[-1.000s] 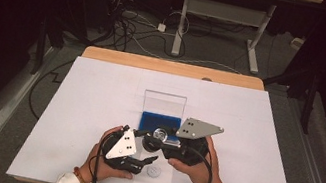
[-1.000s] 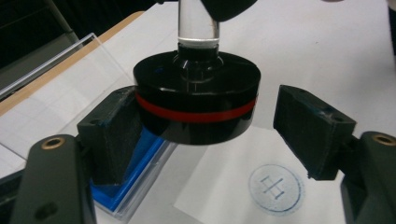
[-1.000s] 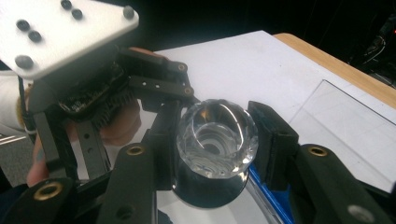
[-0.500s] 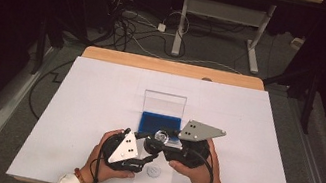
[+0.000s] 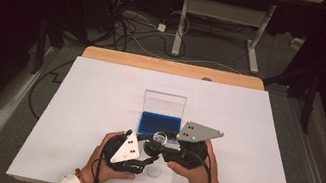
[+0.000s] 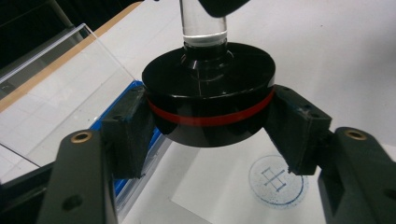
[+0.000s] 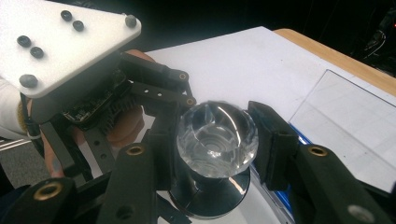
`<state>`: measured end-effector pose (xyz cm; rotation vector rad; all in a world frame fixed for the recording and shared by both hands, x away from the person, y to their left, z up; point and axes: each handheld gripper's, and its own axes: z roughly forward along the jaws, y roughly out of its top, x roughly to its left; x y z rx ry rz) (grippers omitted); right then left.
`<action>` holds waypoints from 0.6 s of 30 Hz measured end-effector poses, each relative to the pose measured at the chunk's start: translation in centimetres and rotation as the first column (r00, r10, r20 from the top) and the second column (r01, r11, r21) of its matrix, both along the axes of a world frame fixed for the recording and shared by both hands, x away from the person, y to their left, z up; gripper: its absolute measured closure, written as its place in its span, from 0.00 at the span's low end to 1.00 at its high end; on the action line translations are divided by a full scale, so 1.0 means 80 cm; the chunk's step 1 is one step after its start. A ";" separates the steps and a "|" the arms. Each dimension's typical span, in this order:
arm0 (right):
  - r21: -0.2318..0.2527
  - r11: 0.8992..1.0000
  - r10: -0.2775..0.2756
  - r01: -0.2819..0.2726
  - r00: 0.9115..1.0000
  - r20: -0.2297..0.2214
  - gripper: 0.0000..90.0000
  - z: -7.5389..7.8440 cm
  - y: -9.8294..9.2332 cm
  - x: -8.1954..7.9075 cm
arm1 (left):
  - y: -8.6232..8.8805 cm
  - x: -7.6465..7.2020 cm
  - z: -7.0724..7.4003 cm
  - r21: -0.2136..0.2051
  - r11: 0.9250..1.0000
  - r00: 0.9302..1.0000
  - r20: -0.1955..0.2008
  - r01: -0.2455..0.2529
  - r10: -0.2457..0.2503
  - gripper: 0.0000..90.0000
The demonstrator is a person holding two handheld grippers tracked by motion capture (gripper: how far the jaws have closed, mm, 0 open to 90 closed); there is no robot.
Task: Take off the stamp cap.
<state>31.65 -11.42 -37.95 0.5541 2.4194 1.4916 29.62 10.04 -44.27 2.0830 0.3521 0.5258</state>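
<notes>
A stamp with a clear faceted knob [image 7: 215, 133] and a round black base with a red band [image 6: 208, 100] is held a little above the table between both hands [image 5: 160, 137]. My left gripper [image 5: 152, 150] [image 6: 210, 136] has just been closing, and its pads now press on both sides of the black base. My right gripper [image 5: 163, 141] [image 7: 218, 145] is shut on the clear knob from the other side. Below the stamp, a round blue stamped mark [image 6: 276, 181] [image 5: 153, 171] shows on a small sheet of paper.
A blue ink pad [image 5: 160, 124] lies in its case just behind the grippers, with the clear lid [image 5: 164, 103] standing up. A white cover [image 5: 98, 100] spreads over the wooden table. Cables and desk legs are on the floor beyond.
The left gripper's jaws have closed in on the stamp's black base. Both hands have stayed where they were, and the right gripper keeps its hold on the knob.
</notes>
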 end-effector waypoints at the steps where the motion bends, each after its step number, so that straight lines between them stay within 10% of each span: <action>1: -0.001 1.000 0.001 -0.001 1.000 -0.001 0.64 0.000 0.000 0.000 | 0.000 0.000 0.000 0.002 1.000 1.000 0.000 -0.003 0.003 0.39; 18: -0.008 1.000 0.011 -0.011 1.000 0.007 0.64 -0.004 0.003 -0.002 | -0.004 0.004 -0.005 0.028 1.000 0.999 -0.042 0.005 -0.004 0.40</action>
